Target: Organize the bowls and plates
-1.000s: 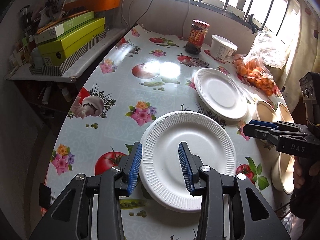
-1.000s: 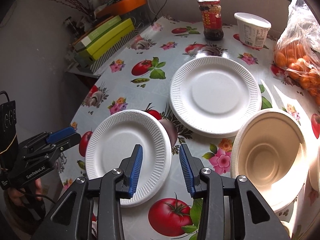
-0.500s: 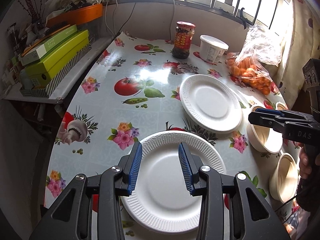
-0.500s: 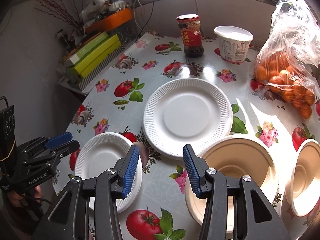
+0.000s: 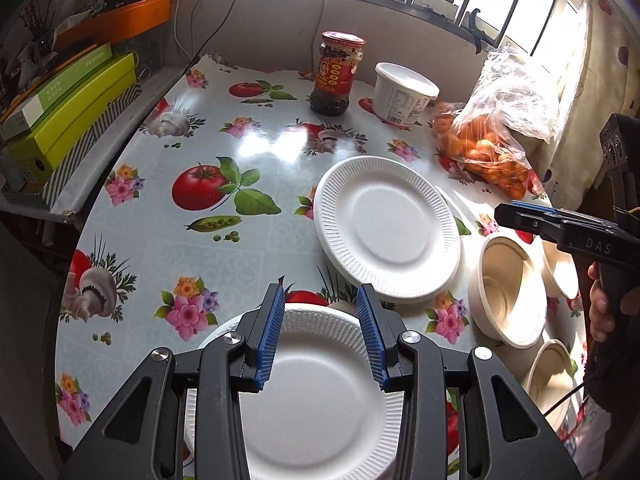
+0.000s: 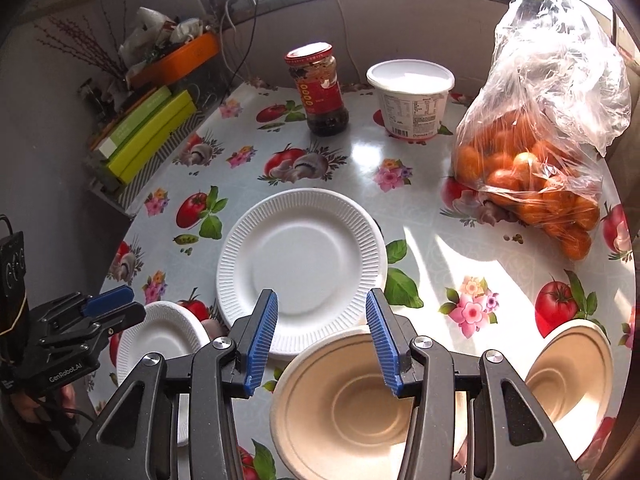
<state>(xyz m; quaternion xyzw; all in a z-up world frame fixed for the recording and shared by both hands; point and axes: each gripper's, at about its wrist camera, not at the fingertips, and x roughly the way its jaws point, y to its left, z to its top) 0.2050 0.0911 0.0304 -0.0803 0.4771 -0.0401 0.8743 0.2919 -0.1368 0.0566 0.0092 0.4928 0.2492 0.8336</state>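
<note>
Left gripper (image 5: 320, 336) agape above small plate (image 5: 320, 400), right gripper (image 6: 322, 338) — agape too — above bowl (image 6: 344, 404)

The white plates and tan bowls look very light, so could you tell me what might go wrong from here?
1. The near plate sits at the table's near edge under the open left gripper; a shallow grip might push it off.
2. The far plate overlaps the near bowl; lifting either could drag the other.
3. The right gripper hangs open above that bowl, and could nudge the neighbouring bowl.
</note>
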